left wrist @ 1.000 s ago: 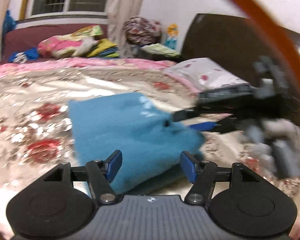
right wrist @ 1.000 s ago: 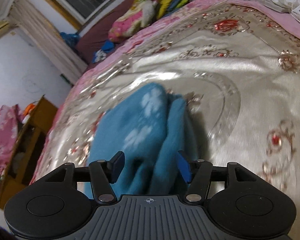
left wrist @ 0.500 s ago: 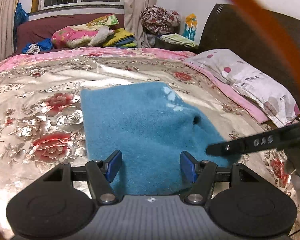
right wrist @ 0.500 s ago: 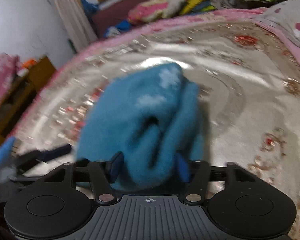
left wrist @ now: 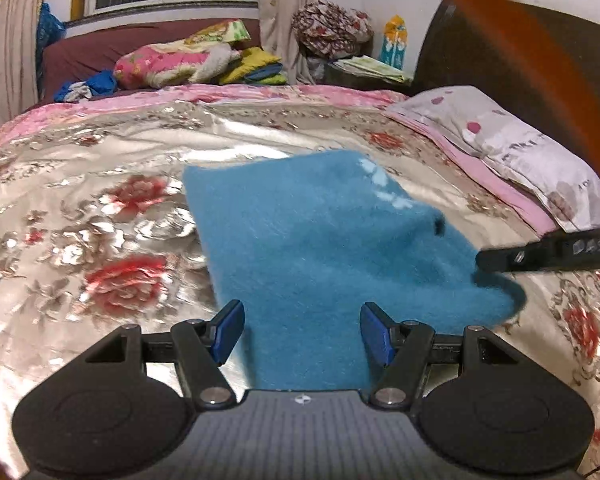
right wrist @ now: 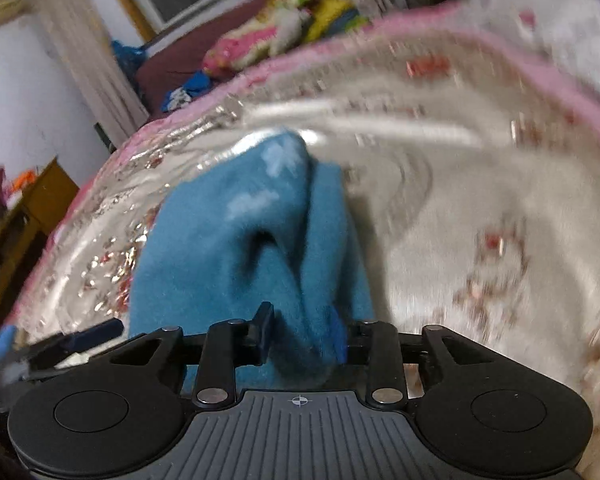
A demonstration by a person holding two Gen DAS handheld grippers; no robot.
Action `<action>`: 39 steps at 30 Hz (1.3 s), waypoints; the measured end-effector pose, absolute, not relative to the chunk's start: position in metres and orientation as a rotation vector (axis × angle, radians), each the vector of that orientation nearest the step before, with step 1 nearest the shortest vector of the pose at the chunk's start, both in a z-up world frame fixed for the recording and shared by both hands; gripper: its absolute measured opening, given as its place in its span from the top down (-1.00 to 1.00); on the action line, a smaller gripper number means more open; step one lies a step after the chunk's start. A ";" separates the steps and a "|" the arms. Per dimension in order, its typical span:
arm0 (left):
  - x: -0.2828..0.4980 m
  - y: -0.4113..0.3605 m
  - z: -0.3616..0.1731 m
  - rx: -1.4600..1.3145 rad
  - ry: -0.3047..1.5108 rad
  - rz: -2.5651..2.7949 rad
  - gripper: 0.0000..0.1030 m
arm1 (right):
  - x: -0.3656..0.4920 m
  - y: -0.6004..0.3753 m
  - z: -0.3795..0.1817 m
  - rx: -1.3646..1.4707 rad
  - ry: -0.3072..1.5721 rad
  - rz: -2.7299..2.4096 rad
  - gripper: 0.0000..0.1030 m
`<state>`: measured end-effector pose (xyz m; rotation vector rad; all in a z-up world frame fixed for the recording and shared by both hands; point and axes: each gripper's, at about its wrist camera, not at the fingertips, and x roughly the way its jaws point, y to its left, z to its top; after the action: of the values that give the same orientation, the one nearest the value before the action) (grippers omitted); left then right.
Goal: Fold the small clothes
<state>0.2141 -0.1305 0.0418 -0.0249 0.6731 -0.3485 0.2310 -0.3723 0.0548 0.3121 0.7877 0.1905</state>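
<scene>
Blue fleece garment lies spread on the shiny floral bedspread, filling the middle of the left wrist view. Its near edge passes under and between the two blue pads of the left gripper. These fingers stand wide apart and released; the cloth is seen between them, but neither pad presses on it. Some pale marks sit on the cloth toward 1 o'clock, near its far corner.

At 3 o'clock in this view, a dark finger of the right gripper comes in from the edge and meets the right corner of the garment, which is lifted a little there.

In the right wrist view, which is blurred, the garment rises from 12 o'clock down to the right gripper. A bunched fold of it goes between the two fingers, which are clenched on it from both sides. At 9 o'clock a part of the left gripper shows beside the cloth edge.

A spotted pillow lies at 2 o'clock, well apart from the garment.
</scene>
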 end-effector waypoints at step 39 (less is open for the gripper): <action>0.260 -0.107 0.024 -0.126 0.758 -0.310 -0.56 | 0.305 -0.352 0.040 0.321 0.861 0.233 0.32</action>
<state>0.2597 -0.1067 0.0241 -0.1258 0.7585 -0.3103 0.3048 -0.3516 0.0400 0.3214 0.8610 0.2335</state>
